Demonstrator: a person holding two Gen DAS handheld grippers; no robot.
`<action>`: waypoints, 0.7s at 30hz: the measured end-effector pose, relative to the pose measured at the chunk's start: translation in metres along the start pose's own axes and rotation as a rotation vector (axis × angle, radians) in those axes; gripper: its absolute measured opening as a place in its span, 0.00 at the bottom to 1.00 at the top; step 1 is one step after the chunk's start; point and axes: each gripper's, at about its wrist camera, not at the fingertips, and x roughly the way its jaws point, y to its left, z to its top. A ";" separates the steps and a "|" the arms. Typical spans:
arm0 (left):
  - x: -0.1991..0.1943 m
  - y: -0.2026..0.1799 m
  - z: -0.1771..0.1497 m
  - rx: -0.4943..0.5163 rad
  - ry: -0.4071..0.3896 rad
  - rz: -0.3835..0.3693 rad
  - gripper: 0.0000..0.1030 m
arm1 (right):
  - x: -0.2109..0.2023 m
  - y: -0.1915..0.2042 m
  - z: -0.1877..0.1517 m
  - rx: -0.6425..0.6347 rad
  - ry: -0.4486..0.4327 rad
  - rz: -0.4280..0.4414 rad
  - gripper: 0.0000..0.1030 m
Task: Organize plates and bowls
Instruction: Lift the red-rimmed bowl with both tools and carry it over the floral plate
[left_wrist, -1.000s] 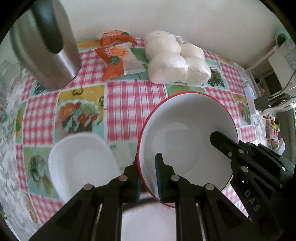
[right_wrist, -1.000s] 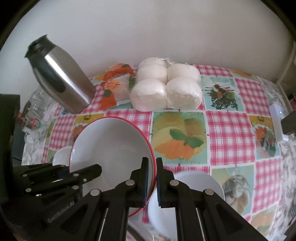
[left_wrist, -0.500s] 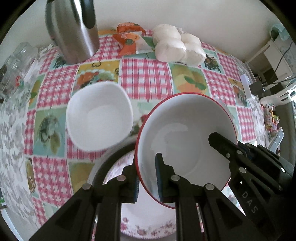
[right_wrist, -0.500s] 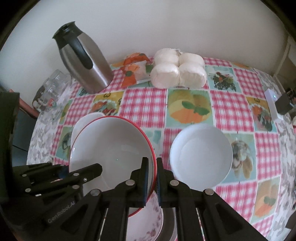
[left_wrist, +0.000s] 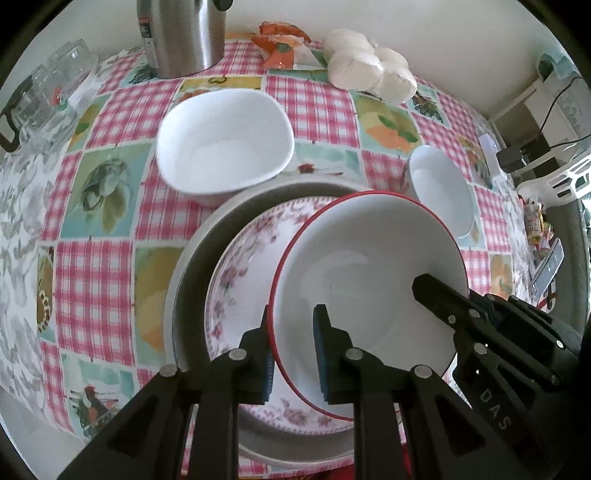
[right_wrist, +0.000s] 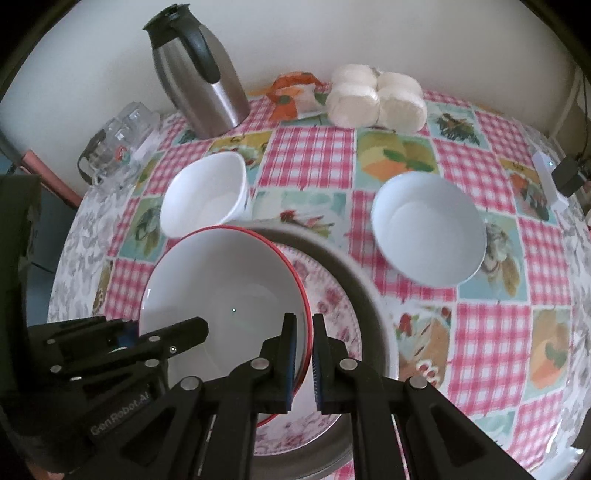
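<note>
Left wrist view: we saw the left gripper (left_wrist: 291, 347) with its jaws astride the near rim of the red-rimmed bowl (left_wrist: 369, 280), pinching it.
Right wrist view: we saw the right gripper (right_wrist: 303, 358) with its jaws nearly pressed together on the opposite rim of the same bowl.
Position of the bowl: it hung tilted over the floral plate (left_wrist: 243, 266), which lay inside a larger grey plate (left_wrist: 192, 258); we could not tell whether the bowl's underside touched the floral plate.
Other dishes: a squarish white bowl (left_wrist: 225, 147) stood just beyond the stack, and a round white bowl (right_wrist: 428, 229) stood to the right, apart from it.
Step in hand: we judged that the bowl was being lowered onto the stack.
Risk, off-centre landing: the bowl sat toward one side of the floral plate, so a release there could leave it tipped on the sloping edge.
Risk, uneven release: if one pair of jaws let go first, the bowl could swing on the other and strike the plates.
Risk, neighbours: the squarish bowl stood close to the grey plate on the worktop (right_wrist: 310, 155), so a sideways nudge could knock it.
</note>
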 end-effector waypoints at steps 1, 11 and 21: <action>0.000 0.001 -0.002 0.000 0.003 0.000 0.17 | 0.000 0.001 -0.002 0.000 0.001 0.001 0.08; 0.008 0.004 -0.010 -0.014 0.037 -0.006 0.18 | 0.008 0.006 -0.014 -0.009 0.032 -0.002 0.09; 0.009 0.005 -0.010 -0.017 0.041 -0.004 0.18 | 0.012 0.007 -0.016 -0.010 0.044 0.005 0.10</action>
